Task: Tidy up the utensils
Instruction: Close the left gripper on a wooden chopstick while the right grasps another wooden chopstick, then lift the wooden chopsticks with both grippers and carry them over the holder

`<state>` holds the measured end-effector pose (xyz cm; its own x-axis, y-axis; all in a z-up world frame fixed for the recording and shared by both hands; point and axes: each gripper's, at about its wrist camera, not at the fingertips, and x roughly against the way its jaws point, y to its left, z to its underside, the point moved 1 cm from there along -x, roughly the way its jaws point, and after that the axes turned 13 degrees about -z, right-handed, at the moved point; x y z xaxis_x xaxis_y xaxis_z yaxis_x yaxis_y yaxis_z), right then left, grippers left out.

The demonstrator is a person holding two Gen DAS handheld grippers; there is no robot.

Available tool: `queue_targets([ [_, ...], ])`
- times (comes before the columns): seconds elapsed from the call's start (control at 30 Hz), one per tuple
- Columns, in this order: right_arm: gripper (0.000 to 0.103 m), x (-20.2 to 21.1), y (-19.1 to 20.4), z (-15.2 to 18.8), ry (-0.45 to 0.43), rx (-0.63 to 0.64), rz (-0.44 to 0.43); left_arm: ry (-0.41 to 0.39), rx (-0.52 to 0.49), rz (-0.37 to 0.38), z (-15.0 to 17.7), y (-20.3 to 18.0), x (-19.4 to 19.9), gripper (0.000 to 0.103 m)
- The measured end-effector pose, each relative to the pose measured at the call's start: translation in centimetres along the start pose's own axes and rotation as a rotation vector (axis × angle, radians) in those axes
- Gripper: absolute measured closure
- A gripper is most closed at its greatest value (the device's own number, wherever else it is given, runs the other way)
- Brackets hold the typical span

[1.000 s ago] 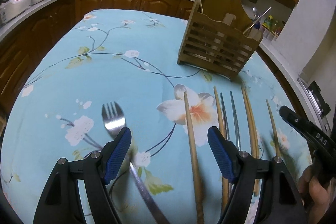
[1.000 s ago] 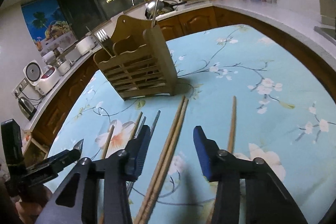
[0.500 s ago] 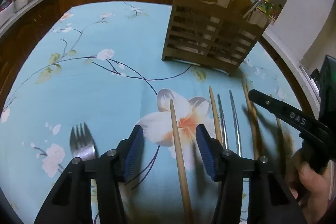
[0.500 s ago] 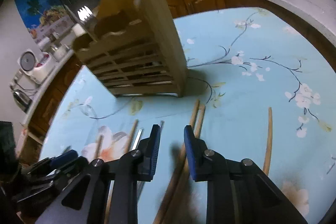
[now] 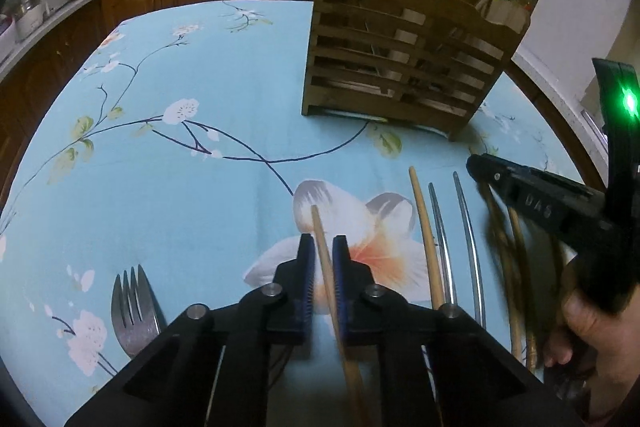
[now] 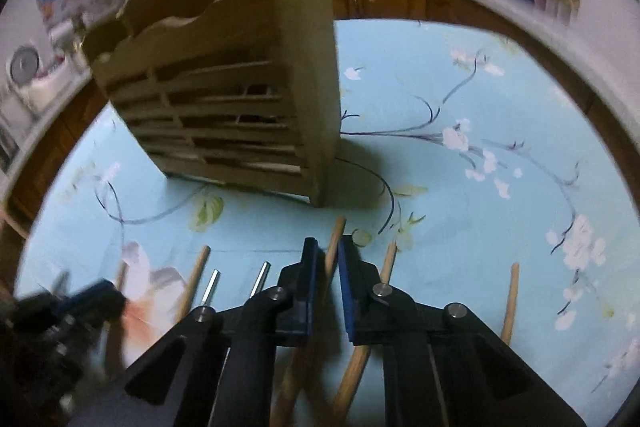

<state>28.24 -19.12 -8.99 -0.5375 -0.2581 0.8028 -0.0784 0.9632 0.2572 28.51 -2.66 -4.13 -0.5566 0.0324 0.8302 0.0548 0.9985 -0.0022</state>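
Two claws each pinching one wooden chopstick on tablecloth.
L claw (image 5: 320,267) gripping chopstick (image 5: 322,247), R claw (image 6: 328,275) gripping another (image 6: 334,239); both sticks pointing lengthwise toward rack (image 5: 400,67) ahead.

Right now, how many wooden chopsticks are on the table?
5: first chopstick in the left hand-held gripper, second chopstick beside it, third chopstick in the right hand-held gripper, fourth chopstick beside that, fifth chopstick far right. More may be hidden.

On the cloth lie five wooden chopsticks (image 5: 424,227), two metal chopsticks (image 5: 466,223) and one fork (image 5: 130,311), with one wooden holder (image 5: 404,55) at twelve o'clock.
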Motion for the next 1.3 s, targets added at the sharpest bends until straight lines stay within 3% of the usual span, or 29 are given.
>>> queue_targets([
  [0.2, 0.098, 1.5, -0.2, 0.5, -0.02, -0.069, -0.111, 0.013, 0.05, 0.045, 0.1, 1.2, 0.7, 0.099],
  [0.53, 0.098, 9.7, 0.8, 1.6, -0.155, -0.101, -0.254, -0.093, 0.116, 0.119, 0.7, 3.8, 7.2, 0.1],
  [1.1, 0.098, 18.8, 3.3, 0.7, -0.333, -0.058, -0.306, -0.275, 0.152, 0.196, 2.6, 7.1, 17.7, 0.1],
  [1.3, 0.098, 20.6, 3.1, 0.2, -0.386, -0.052, -0.294, -0.314, 0.159, 0.196, 2.8, 7.6, 19.2, 0.1],
])
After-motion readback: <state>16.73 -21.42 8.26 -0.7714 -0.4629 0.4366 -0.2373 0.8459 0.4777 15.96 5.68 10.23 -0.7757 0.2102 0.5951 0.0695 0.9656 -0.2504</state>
